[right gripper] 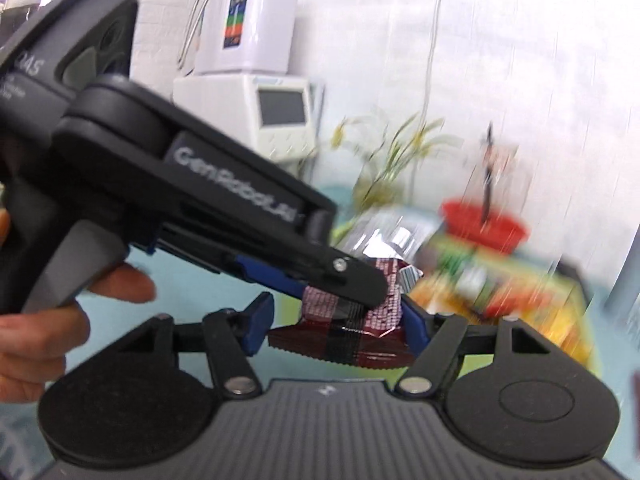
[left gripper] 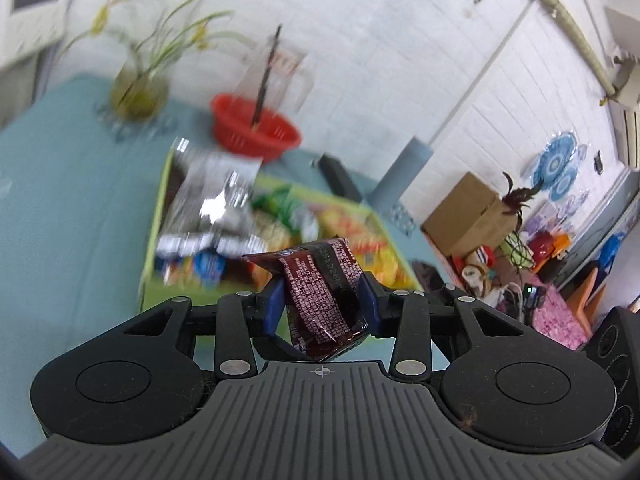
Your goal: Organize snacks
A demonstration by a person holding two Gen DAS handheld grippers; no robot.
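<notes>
My left gripper [left gripper: 322, 304] is shut on a dark red snack packet [left gripper: 320, 300] with white print, held above the teal table. Beyond it lies a green tray [left gripper: 154, 236] piled with snack bags, a silver foil bag [left gripper: 208, 200] on top. In the right wrist view the left gripper [right gripper: 360, 288] reaches in from the left and holds the same red packet [right gripper: 344, 340] between my right gripper's [right gripper: 336, 324] open blue fingers [right gripper: 256, 324]. The right fingers stand apart on either side of the packet and do not pinch it.
A red basket [left gripper: 256, 128] and a glass vase with a plant [left gripper: 138, 88] stand at the back of the teal table [left gripper: 60, 200]. A grey cylinder [left gripper: 404, 172] and a black box [left gripper: 340, 176] sit beyond the tray. A cardboard box [left gripper: 468, 216] and clutter lie on the floor at right.
</notes>
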